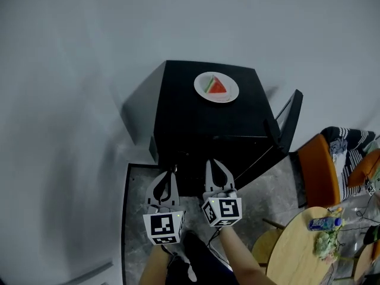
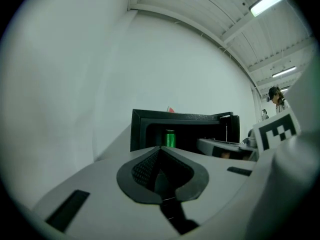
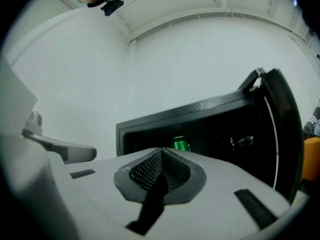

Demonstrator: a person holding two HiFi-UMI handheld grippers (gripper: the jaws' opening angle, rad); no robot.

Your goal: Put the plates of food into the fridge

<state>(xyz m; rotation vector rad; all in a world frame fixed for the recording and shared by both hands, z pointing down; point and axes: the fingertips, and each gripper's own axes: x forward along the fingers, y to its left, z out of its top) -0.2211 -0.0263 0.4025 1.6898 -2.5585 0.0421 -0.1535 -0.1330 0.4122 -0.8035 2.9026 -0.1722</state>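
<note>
Left gripper: your jaws are pressed together, empty, before the mini fridge.
Right gripper: yours too, closed on nothing, just beside it.
Mini fridge: door swung open rightward; green can inside.
Plate: holds a watermelon slice, sits atop the mini fridge.

A blue packet lies on the round table near an orange chair.
</note>
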